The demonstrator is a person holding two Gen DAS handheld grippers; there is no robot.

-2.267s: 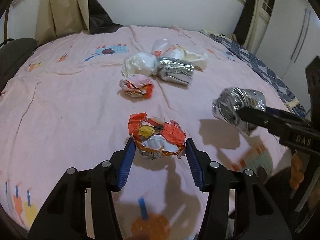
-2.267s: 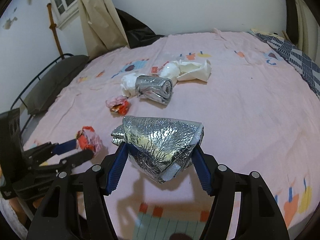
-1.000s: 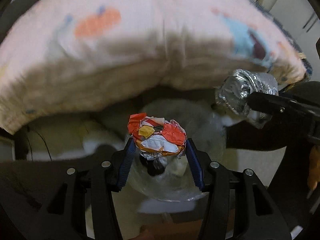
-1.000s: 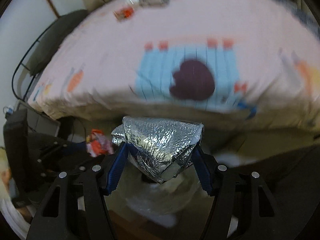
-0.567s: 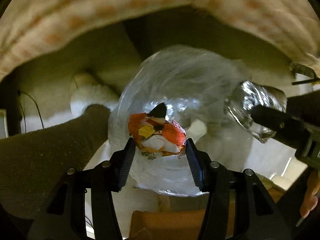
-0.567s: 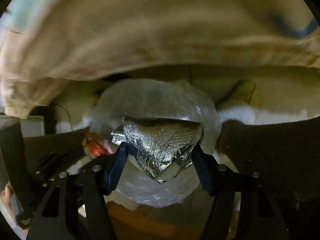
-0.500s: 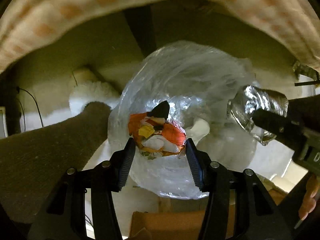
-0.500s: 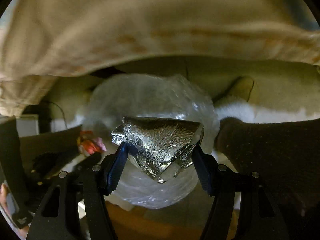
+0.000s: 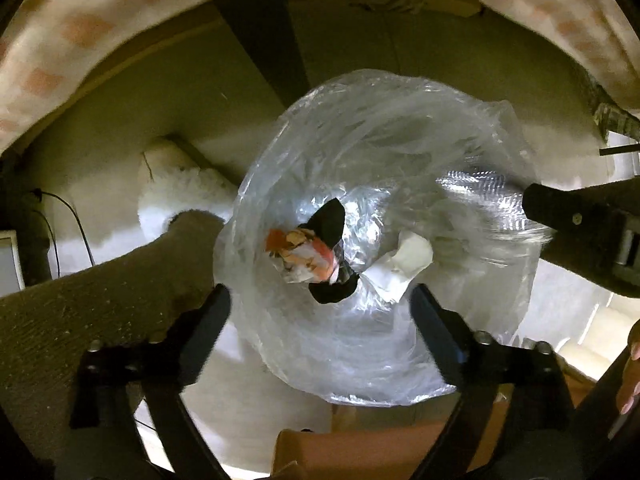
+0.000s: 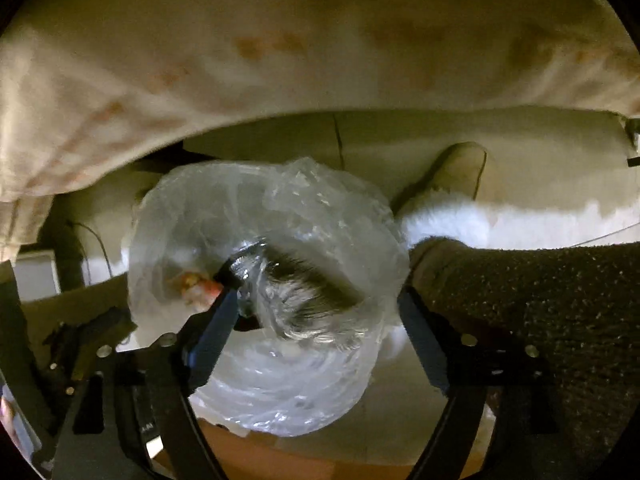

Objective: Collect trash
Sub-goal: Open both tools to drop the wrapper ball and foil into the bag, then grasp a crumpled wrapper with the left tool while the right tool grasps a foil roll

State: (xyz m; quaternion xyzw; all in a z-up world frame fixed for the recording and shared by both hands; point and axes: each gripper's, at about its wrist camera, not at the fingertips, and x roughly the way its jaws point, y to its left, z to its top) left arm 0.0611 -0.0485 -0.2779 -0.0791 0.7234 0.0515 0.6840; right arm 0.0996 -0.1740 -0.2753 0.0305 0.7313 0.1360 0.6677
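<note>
Both wads have left the pads since half a second ago: the left gripper (image 9: 320, 300), jaws opening with nothing between them, points down over the clear trash bag (image 9: 400, 360), where the red-and-white wrapper wad (image 9: 302, 254) lies at its bottom. The right gripper (image 10: 316, 312) is likewise opening, and the crumpled foil piece (image 10: 304, 292), heavily blurred, seems to be dropping free into the same bag.
</note>
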